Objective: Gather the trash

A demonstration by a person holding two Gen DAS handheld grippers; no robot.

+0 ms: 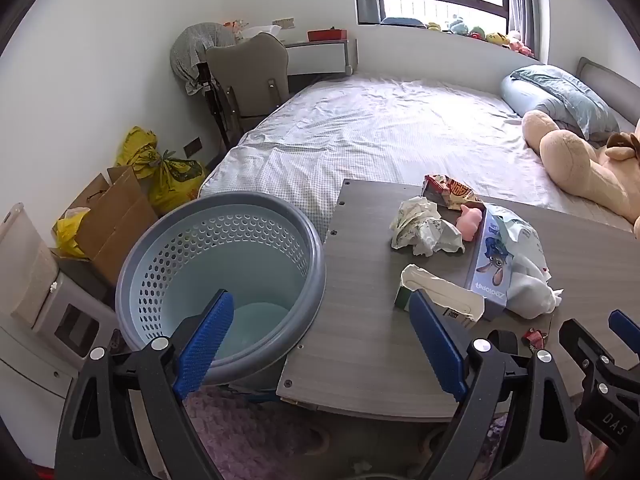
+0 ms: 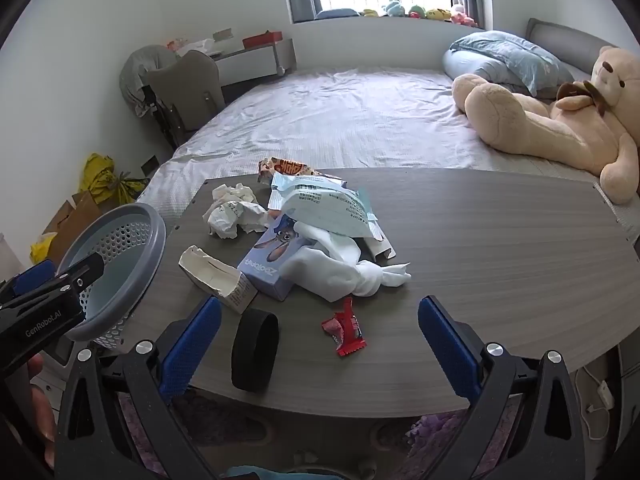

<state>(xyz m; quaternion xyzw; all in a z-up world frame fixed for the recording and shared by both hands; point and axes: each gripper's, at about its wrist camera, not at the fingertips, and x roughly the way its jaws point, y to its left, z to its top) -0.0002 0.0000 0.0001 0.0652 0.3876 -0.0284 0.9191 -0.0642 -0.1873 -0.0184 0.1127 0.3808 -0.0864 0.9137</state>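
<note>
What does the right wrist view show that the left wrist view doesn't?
Only the right wrist view shows the black band, the bear's face and the printed packet. Only the left shows the pink toy and the basket's inside bottom. Both show the basket, the Zootopia box, the torn carton, the red wrapper and the table.

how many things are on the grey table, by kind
Cardboard boxes: 2, torn white box, blue Zootopia rabbit box
Plastic wrappers and packets: 3, red candy wrapper, orange snack packet, pale blue printed packet
Crumpled white paper wads: 1
White cloths: 1
Black bands: 1
Pink toy pigs: 1
Total: 9
</note>
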